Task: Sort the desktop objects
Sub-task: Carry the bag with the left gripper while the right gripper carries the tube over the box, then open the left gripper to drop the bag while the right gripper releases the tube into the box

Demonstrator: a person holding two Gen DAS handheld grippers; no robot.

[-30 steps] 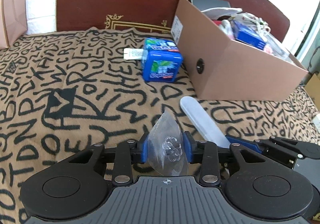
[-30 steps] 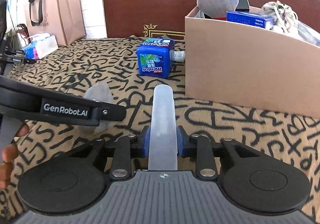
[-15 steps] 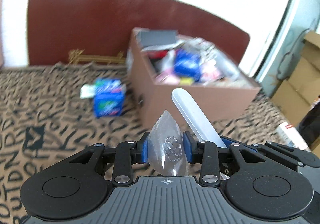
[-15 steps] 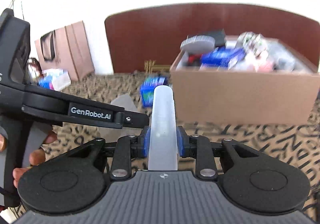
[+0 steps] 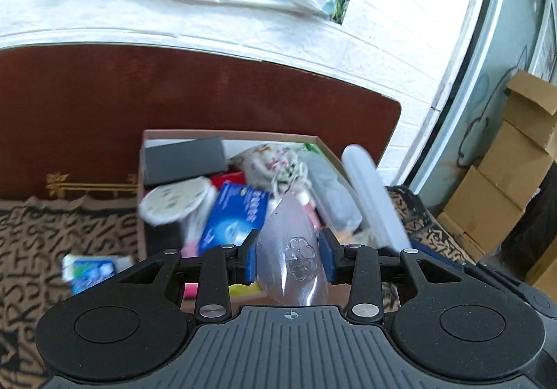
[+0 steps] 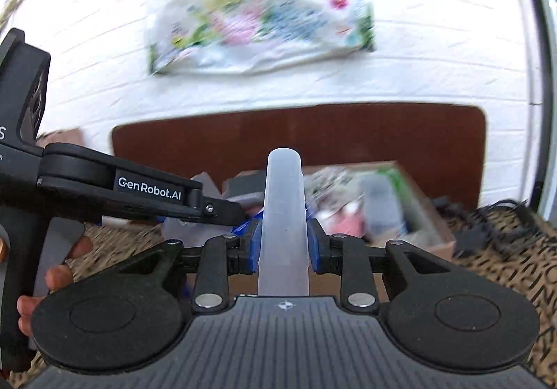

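- We hold both loads above the cardboard box (image 5: 229, 138), its rim open upward, the headboard (image 5: 195, 89) just behind.
- Surface: patterned bedspread (image 5: 41, 232); white brick wall (image 5: 365, 51) beyond.
- Left gripper (image 5: 288, 262): pads pinching a clear pouch (image 5: 290, 249), tip pointing forward over the box.
- Right gripper (image 6: 284, 246): pads pressed on a frosted tube case (image 6: 283, 208), long axis running forward along the fingers.

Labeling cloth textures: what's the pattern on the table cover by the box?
Tan with black letter-like scribbles, sharpest in the left wrist view, left of the cardboard box.
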